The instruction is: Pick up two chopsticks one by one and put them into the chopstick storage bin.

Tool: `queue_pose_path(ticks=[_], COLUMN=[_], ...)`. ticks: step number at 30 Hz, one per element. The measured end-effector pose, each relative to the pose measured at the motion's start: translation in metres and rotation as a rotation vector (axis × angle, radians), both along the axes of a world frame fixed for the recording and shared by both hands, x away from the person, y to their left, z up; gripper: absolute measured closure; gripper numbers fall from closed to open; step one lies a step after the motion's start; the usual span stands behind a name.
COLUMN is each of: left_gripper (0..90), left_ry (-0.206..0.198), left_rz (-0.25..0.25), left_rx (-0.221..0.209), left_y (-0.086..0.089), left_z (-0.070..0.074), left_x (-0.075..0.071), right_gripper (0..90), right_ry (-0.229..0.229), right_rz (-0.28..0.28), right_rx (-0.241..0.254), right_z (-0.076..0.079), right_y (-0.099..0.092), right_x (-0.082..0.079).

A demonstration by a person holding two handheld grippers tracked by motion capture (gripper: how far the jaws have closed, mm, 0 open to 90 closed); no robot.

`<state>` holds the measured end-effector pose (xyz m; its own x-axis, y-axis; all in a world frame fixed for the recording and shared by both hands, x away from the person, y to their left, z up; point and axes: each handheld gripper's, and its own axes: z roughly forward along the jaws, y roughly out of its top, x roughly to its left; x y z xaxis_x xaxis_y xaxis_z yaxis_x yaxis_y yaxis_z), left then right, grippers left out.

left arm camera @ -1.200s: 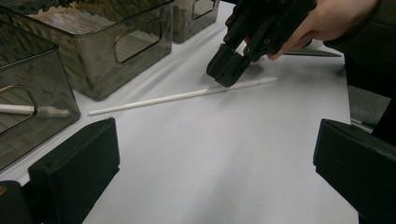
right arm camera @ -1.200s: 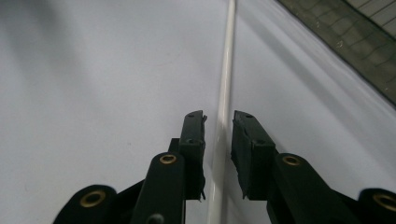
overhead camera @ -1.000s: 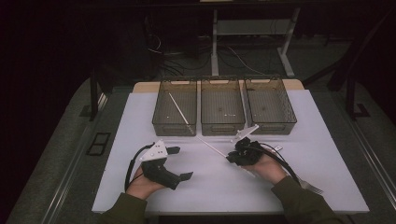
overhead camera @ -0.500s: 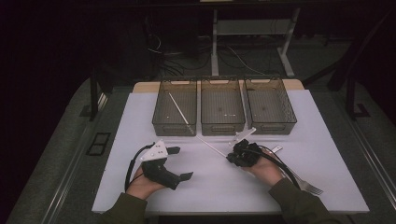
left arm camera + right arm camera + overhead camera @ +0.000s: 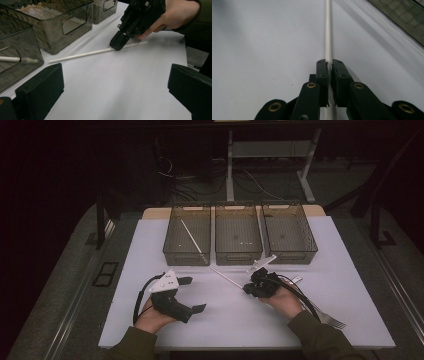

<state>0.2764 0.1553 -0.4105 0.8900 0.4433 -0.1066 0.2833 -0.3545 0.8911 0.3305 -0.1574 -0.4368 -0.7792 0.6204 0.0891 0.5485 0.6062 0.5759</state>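
Right tool [image 5: 329, 67] newly tighter on stick [image 5: 327, 30] (tabletop)

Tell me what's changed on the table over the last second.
The right gripper has just been closing and now pinches the white stick, which lies flat on the table in front of the bins. Neither hand has shifted. The left gripper rests open as before, and the fork hasn't moved.
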Motion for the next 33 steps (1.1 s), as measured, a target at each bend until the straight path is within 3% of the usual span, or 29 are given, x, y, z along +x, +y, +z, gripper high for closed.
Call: queue_pose_path(ticks=[27, 33], left_gripper=[0.0, 0.0], left_ry=[-0.01, -0.004], left_rz=[0.004, 0.005], left_rx=[0.002, -0.019], left_y=[0.0, 0.003], left_z=[-0.003, -0.007], left_x=[0.0, 0.001], right_gripper=[84.1, 84.0], right_ry=[-0.002, -0.009], right_rz=[-0.004, -0.012], right_rx=[0.195, 0.228], right_z=[0.047, 0.054], right_y=[-0.03, -0.034], right_x=[0.0, 0.002])
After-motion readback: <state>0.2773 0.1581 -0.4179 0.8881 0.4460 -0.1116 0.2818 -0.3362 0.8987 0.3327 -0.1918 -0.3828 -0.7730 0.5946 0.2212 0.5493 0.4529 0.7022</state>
